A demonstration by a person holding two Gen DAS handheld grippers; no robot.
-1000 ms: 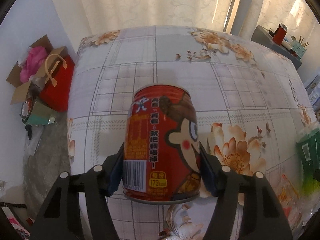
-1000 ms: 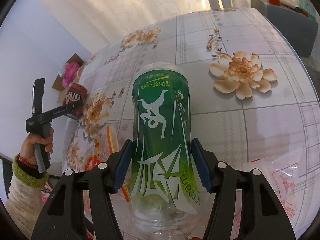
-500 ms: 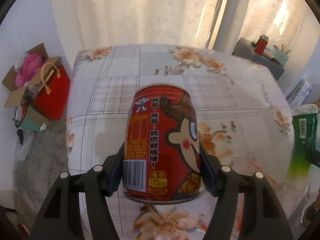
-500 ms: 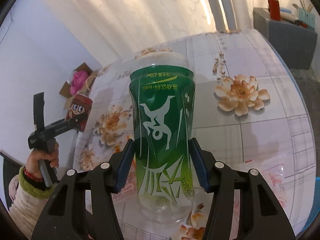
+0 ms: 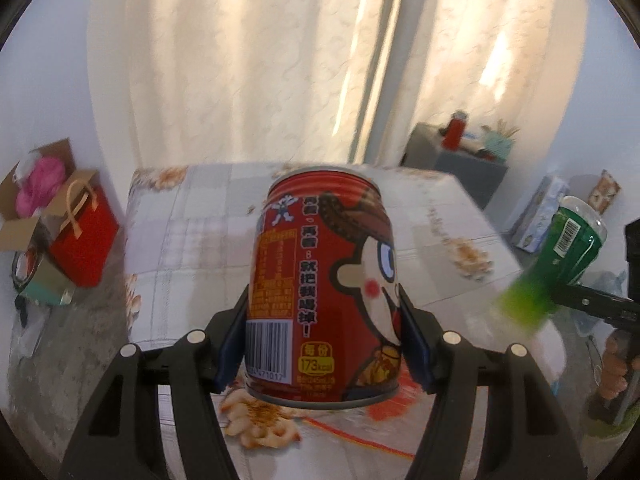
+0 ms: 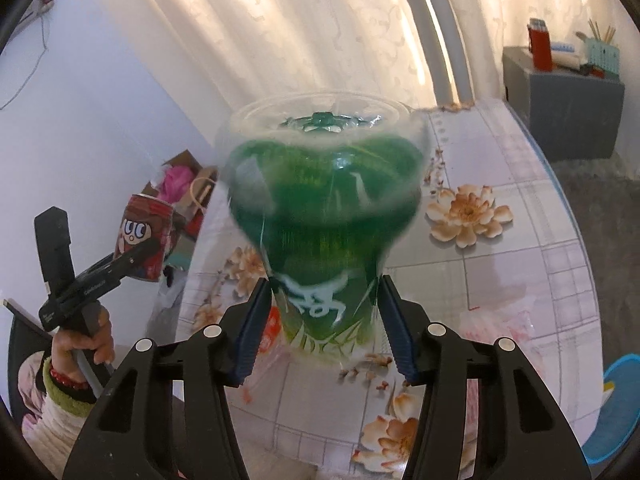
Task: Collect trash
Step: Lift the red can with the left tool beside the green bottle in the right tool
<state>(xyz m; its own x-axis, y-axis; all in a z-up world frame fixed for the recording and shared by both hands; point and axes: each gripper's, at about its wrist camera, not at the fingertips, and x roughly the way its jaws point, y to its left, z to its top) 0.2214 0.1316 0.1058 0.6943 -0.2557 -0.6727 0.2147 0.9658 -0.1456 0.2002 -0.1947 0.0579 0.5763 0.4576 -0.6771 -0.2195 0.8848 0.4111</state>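
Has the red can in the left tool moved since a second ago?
Yes. The red can has gone up with the left tool: in the left wrist view the flowered table sits lower behind it, and more curtain shows above.

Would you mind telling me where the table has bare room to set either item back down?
The table is bare across its far half, from the flower print toward the curtain. The near right edge holds a clear plastic wrapper, and a red wrapper lies near the left gripper with its red can.
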